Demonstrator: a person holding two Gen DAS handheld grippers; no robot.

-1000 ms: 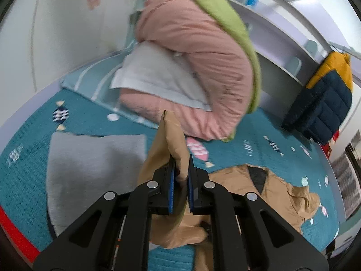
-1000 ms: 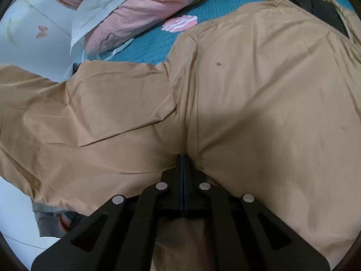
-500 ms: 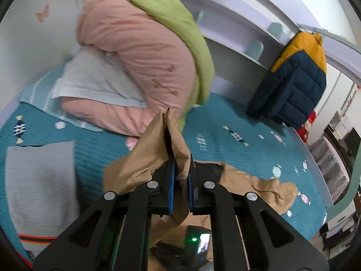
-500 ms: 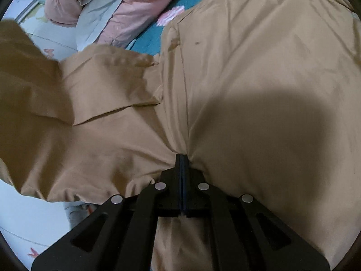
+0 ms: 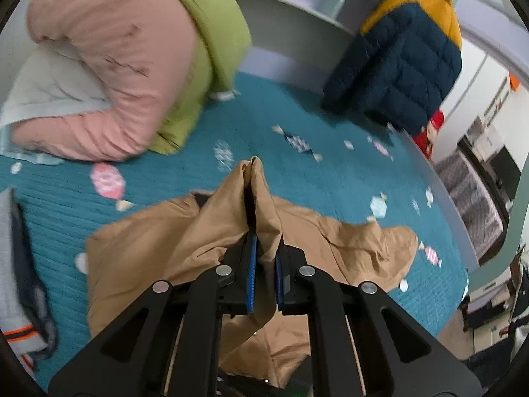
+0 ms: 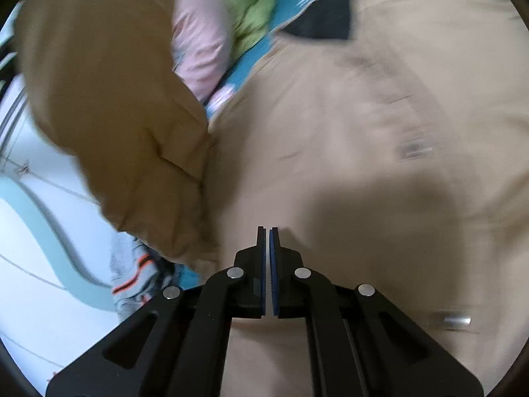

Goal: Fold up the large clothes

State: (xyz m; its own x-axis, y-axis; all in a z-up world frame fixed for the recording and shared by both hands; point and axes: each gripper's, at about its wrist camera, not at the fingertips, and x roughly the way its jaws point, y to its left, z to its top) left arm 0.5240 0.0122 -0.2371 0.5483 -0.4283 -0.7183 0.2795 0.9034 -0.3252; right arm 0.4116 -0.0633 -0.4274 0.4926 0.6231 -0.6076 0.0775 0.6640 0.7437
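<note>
- Left wrist view: the left gripper [image 5: 264, 258] is clenched on a raised fold of the tan garment [image 5: 158, 248], which peaks at frame centre; the rest lies spread over the teal bedspread [image 5: 330, 178] across the lower half.
- A pink and green duvet [image 5: 132, 53] fills the upper left; a navy and yellow puffer jacket [image 5: 403, 66] hangs upper right.
- Right wrist view: the right gripper [image 6: 267, 254], at bottom centre, has its pads almost together with a thin slit between them and no cloth visibly caught.
- The garment fills most of the frame, one part lifted at upper left.
</note>
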